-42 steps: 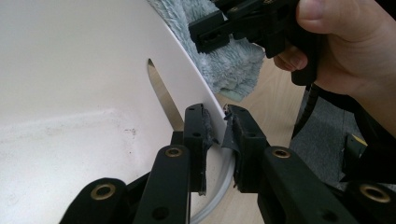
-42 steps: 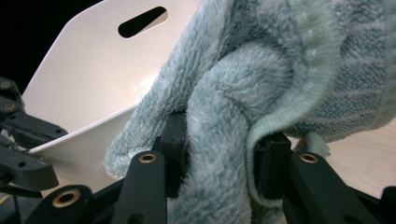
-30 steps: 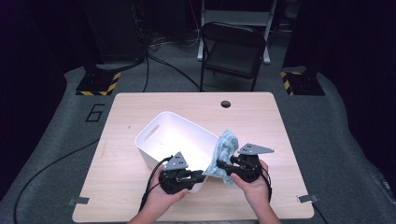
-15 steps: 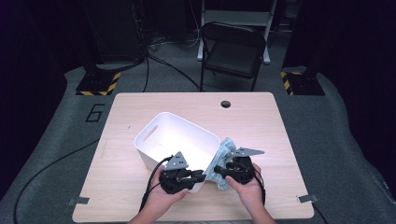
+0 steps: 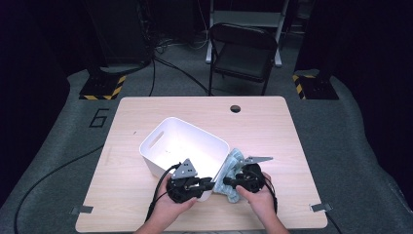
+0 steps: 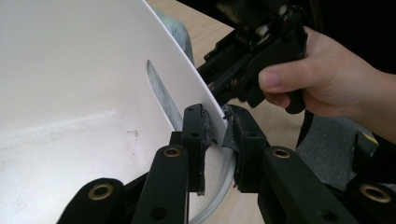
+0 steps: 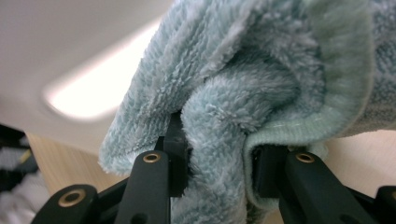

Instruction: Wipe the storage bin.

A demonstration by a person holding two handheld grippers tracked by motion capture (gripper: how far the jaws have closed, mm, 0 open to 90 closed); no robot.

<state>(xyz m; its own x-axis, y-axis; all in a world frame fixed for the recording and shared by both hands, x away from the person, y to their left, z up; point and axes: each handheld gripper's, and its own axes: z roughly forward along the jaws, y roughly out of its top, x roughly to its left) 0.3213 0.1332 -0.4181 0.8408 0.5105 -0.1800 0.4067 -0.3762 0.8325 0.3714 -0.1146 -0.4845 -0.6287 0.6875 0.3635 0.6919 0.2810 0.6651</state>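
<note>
Against tub point(image 5: 181, 142), right gripper point(image 5: 233, 182) clamping cloth point(image 5: 234, 161)

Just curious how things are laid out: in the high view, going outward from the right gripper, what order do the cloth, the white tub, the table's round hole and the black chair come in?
From the right gripper:
1. Cloth, bunched in its jaws.
2. White tub, just left.
3. Round hole, at the table's far edge.
4. Black chair, beyond the table.

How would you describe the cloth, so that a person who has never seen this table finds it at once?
On the wooden table, find the white tub tipped near the front edge. The cloth lies against the tub's right outer wall, clamped in the right gripper. It is the one soft, fluffy, pale blue-green thing there.
</note>
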